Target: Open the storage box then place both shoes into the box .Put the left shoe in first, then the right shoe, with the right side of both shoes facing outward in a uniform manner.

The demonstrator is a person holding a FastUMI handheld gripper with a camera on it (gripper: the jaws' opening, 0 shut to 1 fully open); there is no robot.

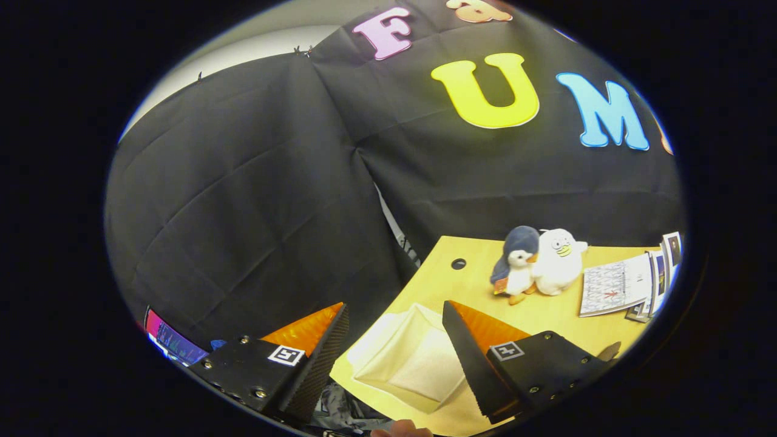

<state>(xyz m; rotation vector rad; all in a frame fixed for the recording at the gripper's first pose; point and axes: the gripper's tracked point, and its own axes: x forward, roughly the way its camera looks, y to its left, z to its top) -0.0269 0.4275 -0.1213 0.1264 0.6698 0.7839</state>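
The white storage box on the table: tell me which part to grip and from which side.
Probably the raised ridge at the far end of the white storage box, approached from above and from this near side. It lies low on the wooden table, and the open gripper already hangs over it with the box showing between its fingers.

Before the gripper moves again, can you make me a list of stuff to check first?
1. Fingers apart: ok. The gripper is open and holds nothing.
2. Storage box found: ok. The white box sits on the wooden table, seen between the fingers.
3. Box open: cannot tell.
4. Left shoe located: cannot tell.
5. Way to the box free: ok. The two plush penguins and the papers lie beyond it, apart from it.
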